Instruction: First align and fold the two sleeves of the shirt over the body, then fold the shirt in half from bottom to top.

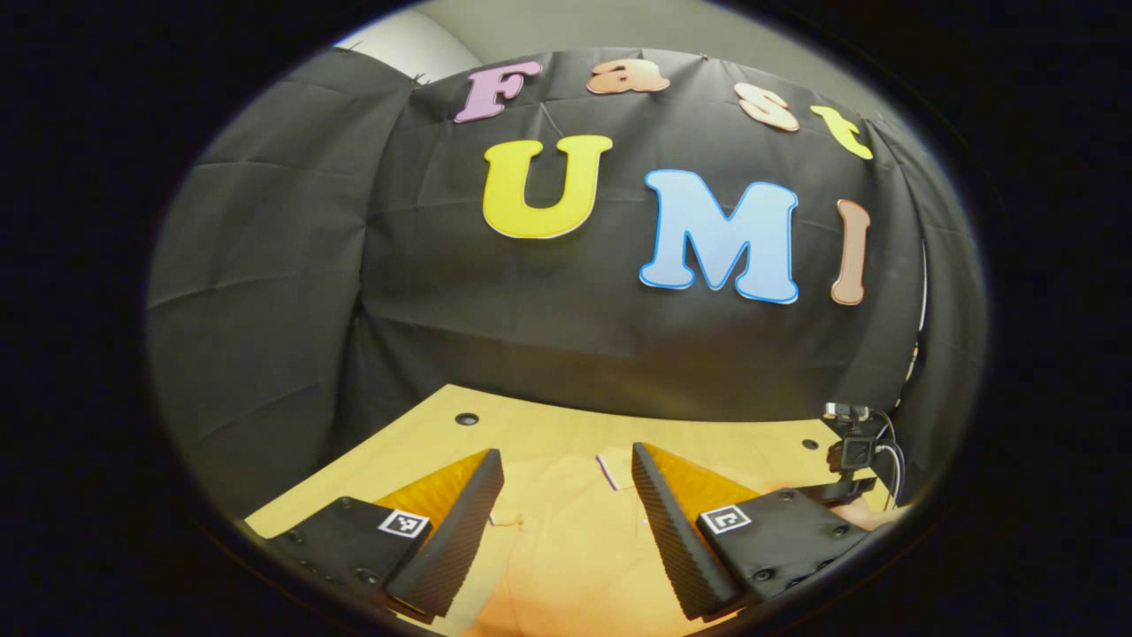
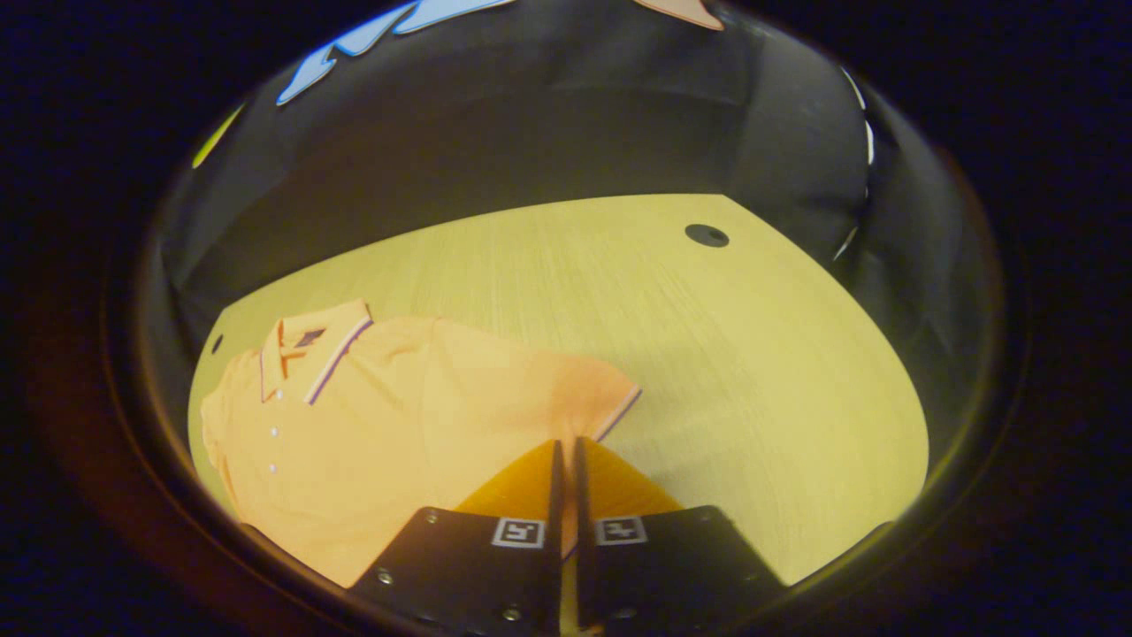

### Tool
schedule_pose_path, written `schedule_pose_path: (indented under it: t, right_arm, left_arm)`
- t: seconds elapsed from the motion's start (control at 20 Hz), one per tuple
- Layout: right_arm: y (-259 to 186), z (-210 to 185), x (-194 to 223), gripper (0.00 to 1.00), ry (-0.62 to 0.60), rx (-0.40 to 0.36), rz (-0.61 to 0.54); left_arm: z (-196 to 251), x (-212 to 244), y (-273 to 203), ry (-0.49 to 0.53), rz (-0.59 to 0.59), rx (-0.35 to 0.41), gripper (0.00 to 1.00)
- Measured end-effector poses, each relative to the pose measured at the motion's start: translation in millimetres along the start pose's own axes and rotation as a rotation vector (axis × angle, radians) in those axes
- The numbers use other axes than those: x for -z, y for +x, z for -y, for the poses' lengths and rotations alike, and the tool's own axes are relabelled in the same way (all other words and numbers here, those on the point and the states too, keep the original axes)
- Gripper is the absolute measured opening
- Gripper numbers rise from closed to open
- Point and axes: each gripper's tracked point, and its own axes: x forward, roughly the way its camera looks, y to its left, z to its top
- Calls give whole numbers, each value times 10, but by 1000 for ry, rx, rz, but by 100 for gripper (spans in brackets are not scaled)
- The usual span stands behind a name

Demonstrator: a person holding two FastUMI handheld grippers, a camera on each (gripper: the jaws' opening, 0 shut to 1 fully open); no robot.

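An orange polo shirt [image 2: 398, 416] lies flat on the wooden table [image 2: 752, 372], its collar [image 2: 309, 349] toward the far left in the right gripper view. My right gripper [image 2: 567, 444] is shut on the lower edge of the shirt's near sleeve [image 2: 592, 398], with a thin slit left between its fingers. In the left gripper view, my left gripper [image 1: 566, 453] hangs open just above the shirt [image 1: 566, 540], cloth showing between its two spread fingers [image 1: 469, 513]. A purple-striped edge [image 1: 607, 471] of the shirt shows between the fingertips.
A small black camera on a stand [image 1: 851, 451] with cables stands at the table's right edge in the left gripper view. Round holes [image 1: 466, 418] [image 2: 707, 235] sit near the table's far corners. Bare wood stretches right of the shirt; the black cloth wall closes the back.
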Motion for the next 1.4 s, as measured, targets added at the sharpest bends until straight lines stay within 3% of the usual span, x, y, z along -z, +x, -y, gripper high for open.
schedule_pose_path:
  t: [0.1, 0.15, 0.65, 1.1, 1.4]
  right_arm:
    - [11, -23, -1, 8, -24, -4, 15]
    - [-11, -54, -41, 1, -46, -8, 28]
    - [-476, -600, -459, 1, -178, -24, 188]
    - [-404, -1264, -235, 2, -259, -88, 134]
    - [-364, -1433, -112, 8, -291, -119, 110]
  left_arm:
    - [-32, -9, -56, 2, 5, -5, 94]
    - [-36, -8, -67, 1, 6, 2, 94]
    - [-348, 9, -115, -11, 9, 25, 94]
    - [-929, 119, -269, -42, -2, -61, 94]
    - [-1156, 181, -342, -42, -11, -109, 94]
